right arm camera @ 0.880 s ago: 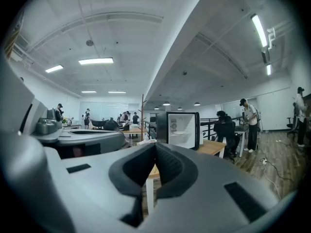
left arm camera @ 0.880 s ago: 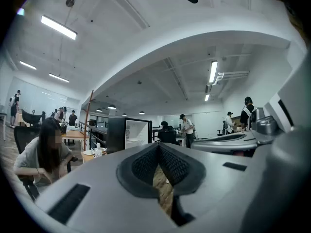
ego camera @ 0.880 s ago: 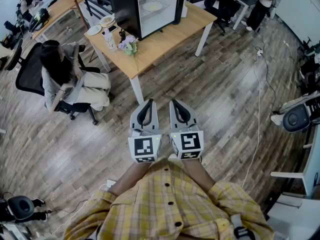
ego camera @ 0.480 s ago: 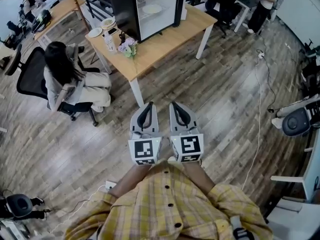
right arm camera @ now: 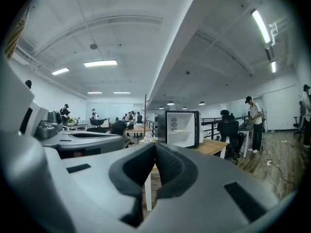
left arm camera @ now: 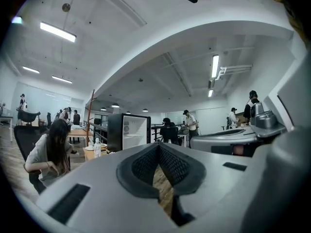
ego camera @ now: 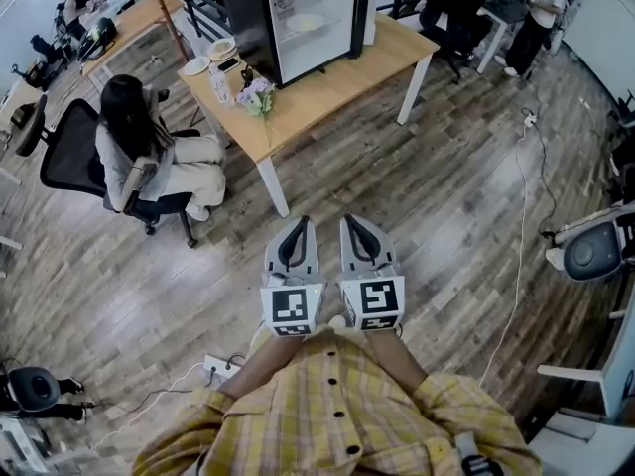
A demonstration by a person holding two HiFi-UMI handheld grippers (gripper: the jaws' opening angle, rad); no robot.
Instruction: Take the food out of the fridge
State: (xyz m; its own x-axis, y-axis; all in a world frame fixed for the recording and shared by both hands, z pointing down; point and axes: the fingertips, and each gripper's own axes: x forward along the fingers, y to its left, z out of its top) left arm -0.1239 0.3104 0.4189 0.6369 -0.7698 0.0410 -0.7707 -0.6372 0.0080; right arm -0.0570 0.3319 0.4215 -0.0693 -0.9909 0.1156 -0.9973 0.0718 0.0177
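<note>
A black mini fridge (ego camera: 303, 18) with a glass door stands on a wooden table (ego camera: 327, 82) far ahead, and its door looks closed. A pale plate of food (ego camera: 306, 23) shows on a shelf inside. My left gripper (ego camera: 295, 228) and right gripper (ego camera: 355, 226) hang side by side over the wood floor, close to my body and well short of the table. Both are shut with nothing between the pads. In the left gripper view the fridge (left arm camera: 129, 131) lies beyond the jaw tips (left arm camera: 158, 147). In the right gripper view the fridge (right arm camera: 182, 128) stands right of the tips (right arm camera: 155, 147).
A person sits on a black office chair (ego camera: 74, 157) left of the table. A bottle (ego camera: 218, 82), flowers (ego camera: 256, 95) and plates (ego camera: 196, 64) crowd the table's left end. A power strip (ego camera: 223, 368) and a cable (ego camera: 516, 266) lie on the floor. Other people stand behind the table.
The whole scene has slid slightly down and right in the head view. Both grippers stay shut, side by side, the same distance from the table.
</note>
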